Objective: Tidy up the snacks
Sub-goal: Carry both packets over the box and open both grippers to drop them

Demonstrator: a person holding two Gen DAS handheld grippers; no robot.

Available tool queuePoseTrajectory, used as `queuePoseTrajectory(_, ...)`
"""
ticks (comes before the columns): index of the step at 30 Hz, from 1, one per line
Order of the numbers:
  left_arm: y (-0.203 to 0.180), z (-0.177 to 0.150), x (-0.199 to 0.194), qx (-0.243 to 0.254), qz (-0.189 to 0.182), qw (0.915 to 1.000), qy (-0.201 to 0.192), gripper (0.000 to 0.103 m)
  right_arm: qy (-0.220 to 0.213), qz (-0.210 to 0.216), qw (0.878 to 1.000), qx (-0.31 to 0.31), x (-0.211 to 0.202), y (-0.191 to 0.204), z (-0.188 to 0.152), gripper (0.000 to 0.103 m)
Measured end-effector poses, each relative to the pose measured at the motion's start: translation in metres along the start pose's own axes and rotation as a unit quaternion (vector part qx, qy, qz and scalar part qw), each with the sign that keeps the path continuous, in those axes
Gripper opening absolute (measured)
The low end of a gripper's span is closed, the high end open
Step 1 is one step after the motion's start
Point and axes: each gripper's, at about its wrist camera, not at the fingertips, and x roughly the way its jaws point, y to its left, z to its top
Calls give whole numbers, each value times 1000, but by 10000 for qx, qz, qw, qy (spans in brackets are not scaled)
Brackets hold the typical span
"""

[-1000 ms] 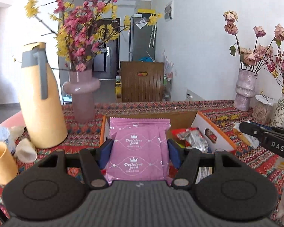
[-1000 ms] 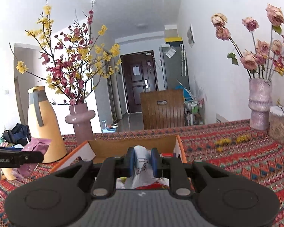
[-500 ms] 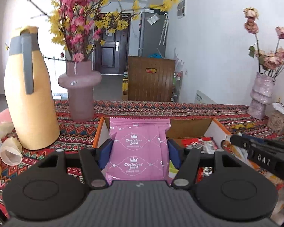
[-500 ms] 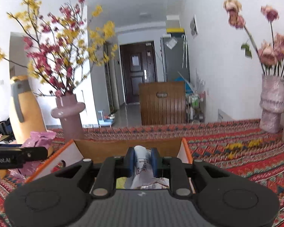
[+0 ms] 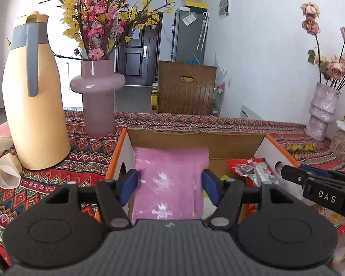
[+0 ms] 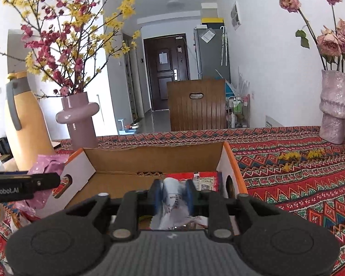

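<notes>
Left claw (image 5: 170,184) clamped on pink pack (image 5: 170,181), over box (image 5: 195,138). Right claw (image 6: 174,194) just been opening, white pack (image 6: 172,195) between pads, loose, over box interior.

The pink snack packet (image 5: 170,181) is showing blurred print, its lower edge hiding behind the left gripper (image 5: 170,184) body. The white wrapper (image 6: 172,197) is blurring too, so pad contact is staying unclear.
</notes>
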Motion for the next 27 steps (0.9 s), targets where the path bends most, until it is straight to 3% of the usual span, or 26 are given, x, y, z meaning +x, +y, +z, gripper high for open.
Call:
queuePoseTrajectory(3,3,1,-7,-121,-10,9998,-181,75,-87,-72,9999,111,-4,-5,0,45)
queuePoseTrajectory(5,4,0,-11,-178,32,9993,-333,95,-135,-78,9997,194,-8,-9,0,69)
queuePoseTrajectory(6,5,0,-14,-200,66,9988,-435,99,-183,-100,9995,243,-10,-10,0,77)
queuePoseTrajectory(8,6,0,-18,-235,126,9981,-559,103,-292,-135,9990,309,-13,-13,0,102)
queuePoseTrajectory(19,3,1,-24,-234,72,9981,-563,103,-525,-130,9976,431,-18,-17,-4,103)
queuePoseTrajectory(27,-10,12,-56,-125,119,9972,-731,103,-646,-128,9970,410,-40,-14,4,103)
